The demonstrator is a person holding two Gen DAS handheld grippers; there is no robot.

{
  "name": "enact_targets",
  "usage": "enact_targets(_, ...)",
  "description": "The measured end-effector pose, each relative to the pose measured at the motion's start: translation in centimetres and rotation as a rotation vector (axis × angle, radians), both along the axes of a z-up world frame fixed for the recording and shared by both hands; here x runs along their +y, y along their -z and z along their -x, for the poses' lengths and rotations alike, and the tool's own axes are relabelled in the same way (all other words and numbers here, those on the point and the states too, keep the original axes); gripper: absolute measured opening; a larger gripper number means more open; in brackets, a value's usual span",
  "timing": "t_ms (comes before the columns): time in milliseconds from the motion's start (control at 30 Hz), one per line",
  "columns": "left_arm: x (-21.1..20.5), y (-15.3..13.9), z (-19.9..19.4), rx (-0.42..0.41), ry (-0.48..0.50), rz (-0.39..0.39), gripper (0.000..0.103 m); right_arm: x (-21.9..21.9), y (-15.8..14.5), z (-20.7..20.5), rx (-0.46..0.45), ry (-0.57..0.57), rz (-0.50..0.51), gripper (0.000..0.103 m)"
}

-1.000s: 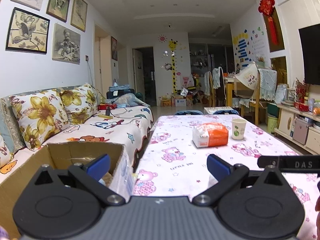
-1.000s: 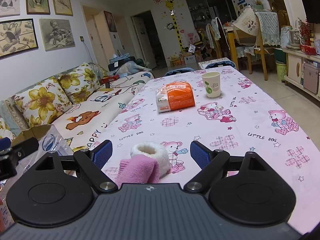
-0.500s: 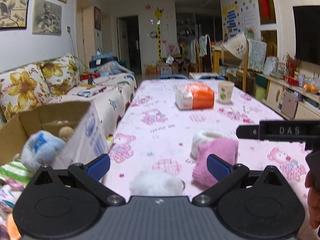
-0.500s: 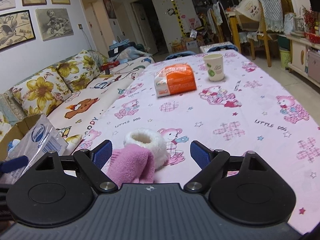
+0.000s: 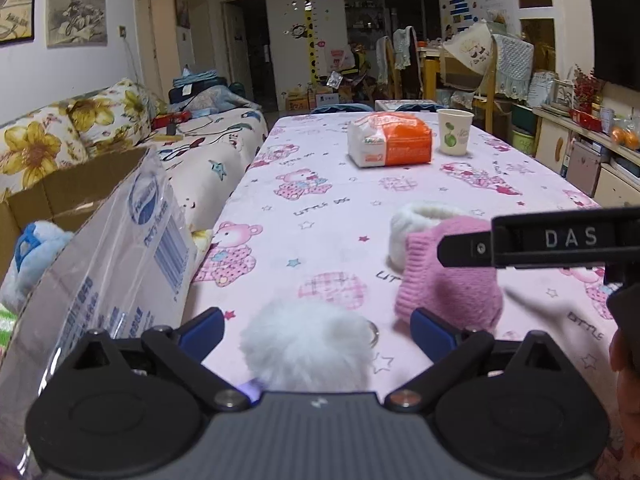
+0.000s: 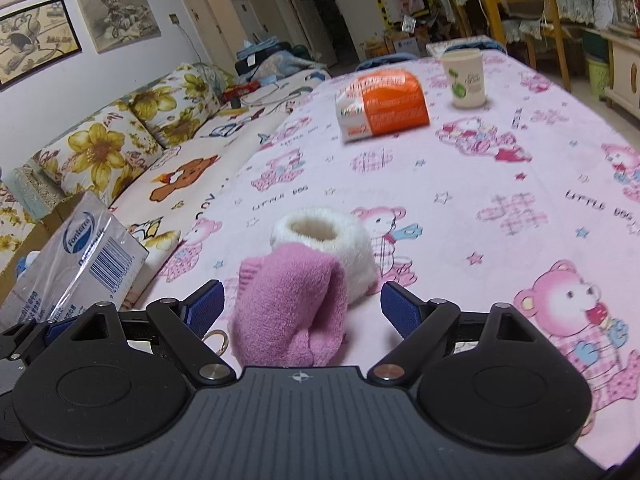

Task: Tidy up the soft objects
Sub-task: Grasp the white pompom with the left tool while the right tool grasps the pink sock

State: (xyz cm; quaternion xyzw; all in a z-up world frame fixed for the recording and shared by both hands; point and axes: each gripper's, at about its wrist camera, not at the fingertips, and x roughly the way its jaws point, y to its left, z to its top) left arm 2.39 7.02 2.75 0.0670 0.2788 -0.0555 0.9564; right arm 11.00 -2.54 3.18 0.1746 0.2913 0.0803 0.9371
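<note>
- far left, a cardboard box (image 5: 76, 184) sits beside the table edge, a blue plush (image 5: 36, 248) already lying in it; i'd judge it's where the soft things are meant to go.
- a clear plastic bag (image 5: 120, 248) leans over the box's near side, between it and the table (image 5: 328, 216).
- the left gripper (image 5: 316, 326) hangs low over the near edge of the table, its jaws spread wide with nothing in them; a white pompom (image 5: 308, 344) with a small ring lies right between the fingers, so it looks lined up for a grab.
- just right of that, the pink sock (image 6: 292, 312) lies slumped against a white fluffy cuff (image 6: 324, 236), the two touching.
- the right gripper (image 6: 302, 306) is also wide open and empty, its fingers either side of the sock, likely so each hand can take one item.
- seen from the left camera, the right gripper's black arm crosses in front of the sock.
- far along the table, an orange pack (image 5: 390, 140) and a paper cup (image 5: 454, 132) stand well apart from the soft things; they don't seem part of the job.
- soft fluff will squash and slip, so i'd guess both closes want to go deep.
</note>
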Motion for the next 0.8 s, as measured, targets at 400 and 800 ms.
enact_targets(400,-0.9,0.8,-0.9,0.025,0.025,-0.077,0.084,1.3,0.6,-1.3,0.039,-0.047,-0.012,0.103)
enact_targets(800,-0.4,1.4,-2.0,0.082,-0.016,-0.053,0.053,1.6,0.6,-1.6,0.022,-0.056,0.015,0.07)
